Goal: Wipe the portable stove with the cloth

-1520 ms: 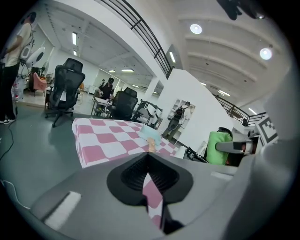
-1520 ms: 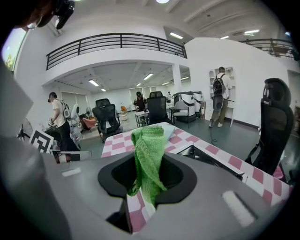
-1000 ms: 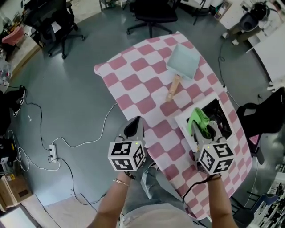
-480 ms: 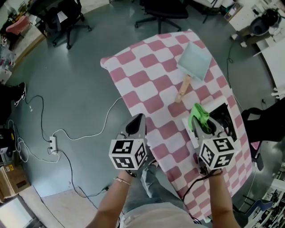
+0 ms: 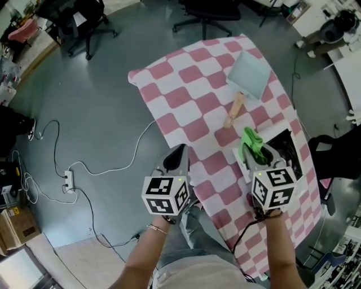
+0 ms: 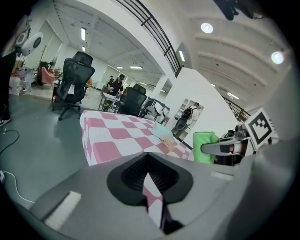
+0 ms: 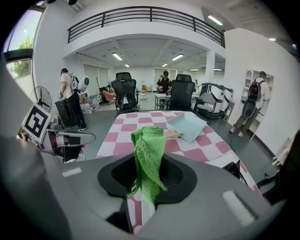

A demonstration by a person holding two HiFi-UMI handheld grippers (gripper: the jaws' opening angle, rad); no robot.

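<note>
My right gripper (image 5: pixel 256 153) is shut on a green cloth (image 5: pixel 250 142), which stands up out of the jaws (image 7: pixel 148 152). It hovers over the near left corner of the portable stove (image 5: pixel 285 148), a white body with a black top, partly hidden behind the gripper. My left gripper (image 5: pixel 177 153) is shut with nothing in it, held at the left edge of the checkered table (image 5: pixel 186 96). In the left gripper view the jaws meet (image 6: pixel 147 157), and the cloth (image 6: pixel 202 147) shows at the right.
A light blue dustpan (image 5: pixel 249 73) with a wooden handle (image 5: pixel 234 110) lies on the far part of the table. Office chairs (image 5: pixel 206 11) stand beyond it. Cables and a power strip (image 5: pixel 67 183) lie on the floor to the left.
The head view has shifted a little. Both grippers keep nearly the same pose, and the right one still holds the cloth over the stove's corner.
</note>
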